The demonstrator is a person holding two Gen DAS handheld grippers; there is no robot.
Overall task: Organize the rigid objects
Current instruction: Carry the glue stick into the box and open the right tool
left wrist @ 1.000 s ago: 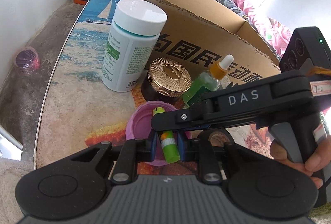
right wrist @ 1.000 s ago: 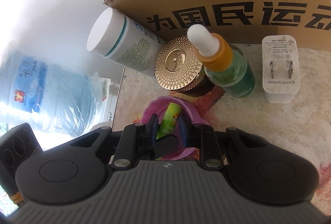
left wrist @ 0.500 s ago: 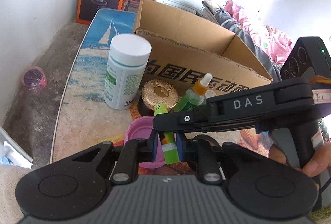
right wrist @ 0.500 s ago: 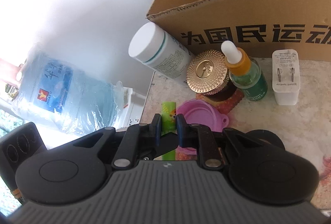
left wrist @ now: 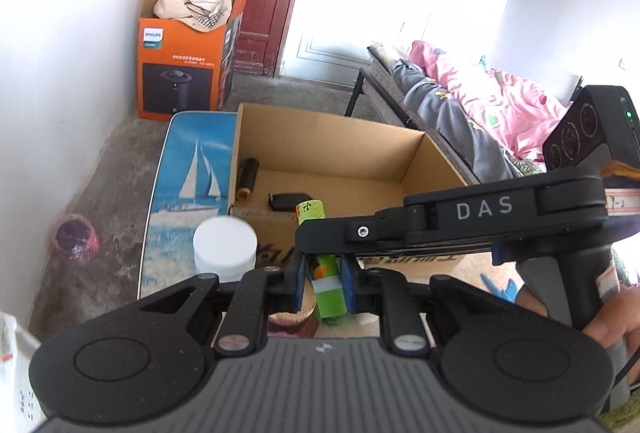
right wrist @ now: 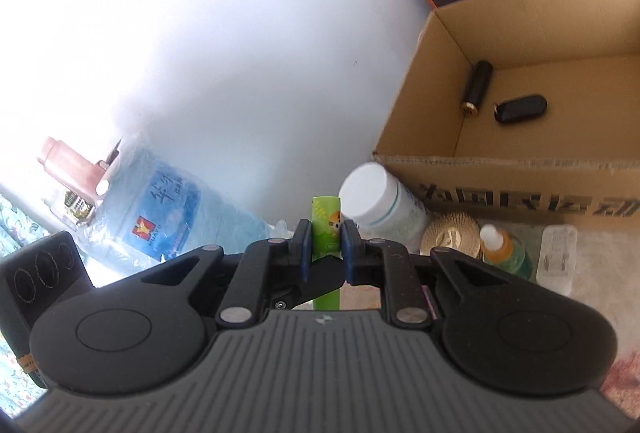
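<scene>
Both grippers are shut on the same green tube, which also shows in the right wrist view. My left gripper clamps its lower part. My right gripper clamps it crosswise, its arm lying across the left view. The tube is held in the air above the table, in front of the open cardboard box. In the box lie a black cylinder and a black key fob.
On the table by the box front stand a white-capped bottle, a gold-lidded jar, a green dropper bottle and a white charger. An orange Philips box stands on the floor. A water jug lies at left.
Both grippers have lifted the green tube up from the pink lid on the table to about the height of the box rim. The box interior is now in view.
</scene>
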